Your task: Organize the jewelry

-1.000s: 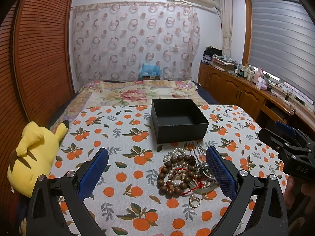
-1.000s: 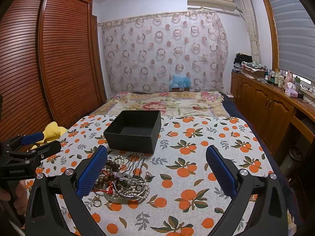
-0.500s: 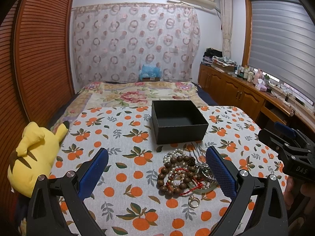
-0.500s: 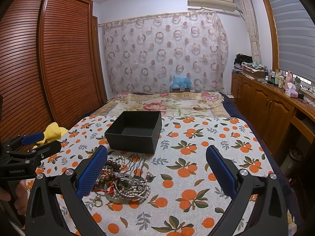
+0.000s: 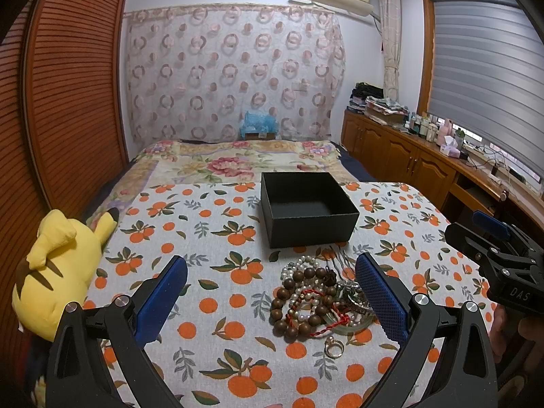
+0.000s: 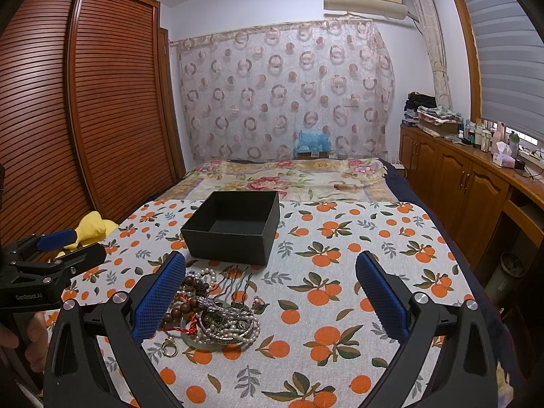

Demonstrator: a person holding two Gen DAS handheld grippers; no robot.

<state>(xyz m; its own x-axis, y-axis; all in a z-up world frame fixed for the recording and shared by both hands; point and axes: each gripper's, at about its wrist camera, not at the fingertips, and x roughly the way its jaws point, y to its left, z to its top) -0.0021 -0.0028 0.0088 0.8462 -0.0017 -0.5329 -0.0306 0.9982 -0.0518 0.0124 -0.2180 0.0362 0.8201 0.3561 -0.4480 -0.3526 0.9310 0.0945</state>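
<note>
A tangled heap of jewelry [image 5: 319,297] [image 6: 214,312] lies on the orange-print cloth [image 5: 210,238]: brown wooden beads, pearl strands, a red cord, bangles, dark hairpins and a gold ring [image 5: 334,342] at its near edge. Just behind it stands an empty, lidless black box [image 5: 307,212] [image 6: 234,226]. My left gripper [image 5: 272,297] hovers above the cloth, open, the heap near its right finger. My right gripper [image 6: 270,297] is open too, the heap by its left finger. Each gripper shows at the edge of the other's view.
A yellow plush toy [image 5: 57,272] lies at the cloth's left edge. Beyond the box the bed carries a floral blanket [image 5: 238,159]. A slatted wooden wardrobe [image 6: 85,119] runs along the left, wooden cabinets [image 6: 459,176] with bottles along the right.
Both views have shifted very slightly; the jewelry and the box have stayed in place and both grippers remain open.
</note>
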